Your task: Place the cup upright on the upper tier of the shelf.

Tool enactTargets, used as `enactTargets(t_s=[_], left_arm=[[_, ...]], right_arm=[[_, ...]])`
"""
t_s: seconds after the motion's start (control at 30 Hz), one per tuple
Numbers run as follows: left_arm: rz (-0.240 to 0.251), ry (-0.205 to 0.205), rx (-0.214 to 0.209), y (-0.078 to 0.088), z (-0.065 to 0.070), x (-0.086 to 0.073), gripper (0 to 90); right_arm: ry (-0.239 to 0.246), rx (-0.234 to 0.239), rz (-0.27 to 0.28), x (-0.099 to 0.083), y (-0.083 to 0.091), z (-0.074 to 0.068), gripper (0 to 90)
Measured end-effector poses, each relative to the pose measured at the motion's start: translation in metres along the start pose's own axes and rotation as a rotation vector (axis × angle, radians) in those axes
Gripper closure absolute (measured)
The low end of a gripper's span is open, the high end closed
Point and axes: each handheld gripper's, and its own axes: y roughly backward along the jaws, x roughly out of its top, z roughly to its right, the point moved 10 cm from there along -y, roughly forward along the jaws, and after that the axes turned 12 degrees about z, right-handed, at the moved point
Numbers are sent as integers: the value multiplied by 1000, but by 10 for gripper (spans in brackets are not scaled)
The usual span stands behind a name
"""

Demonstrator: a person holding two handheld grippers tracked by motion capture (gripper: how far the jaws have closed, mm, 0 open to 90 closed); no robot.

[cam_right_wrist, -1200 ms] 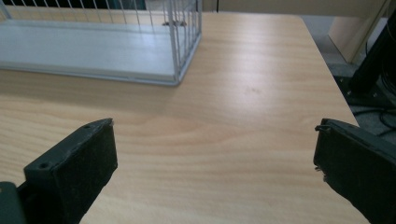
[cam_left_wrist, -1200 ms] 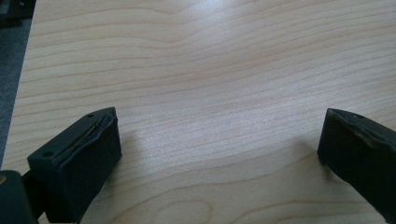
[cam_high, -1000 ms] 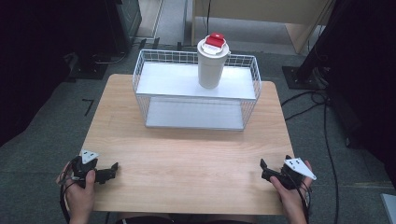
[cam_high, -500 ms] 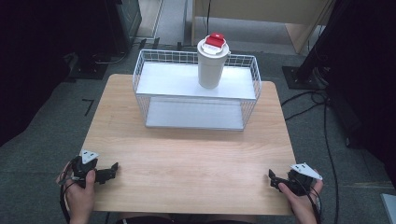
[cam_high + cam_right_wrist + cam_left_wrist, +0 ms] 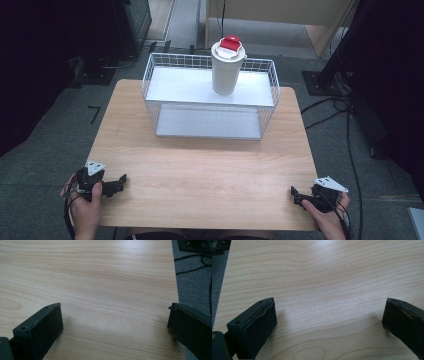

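Observation:
A white tumbler [image 5: 227,70] with a red lid tab stands upright on the top shelf of a white wire rack [image 5: 210,95] at the far side of the wooden table [image 5: 200,165]. My left gripper [image 5: 121,181] rests at the table's front left corner, held by a hand, jaws wide apart over bare wood [image 5: 329,315]. At the front right corner my right gripper [image 5: 294,194] lies low on the table edge, also open with nothing between its fingers [image 5: 40,330].
The rack has a lower shelf [image 5: 207,122] with nothing on it. Dark floor with cables [image 5: 345,115] lies right of the table. The table's right edge [image 5: 175,290] runs close to my right gripper's outer jaw.
My right gripper has moved back toward the near right corner of the table and sits lower. The left gripper has stayed put.

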Motion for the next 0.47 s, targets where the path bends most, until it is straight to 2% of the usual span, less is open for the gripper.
enactTargets(t_s=[0.47], left_arm=[[-1, 0, 0, 0, 0, 0, 0]], right_arm=[[0, 2, 0, 0, 0, 0, 9]])
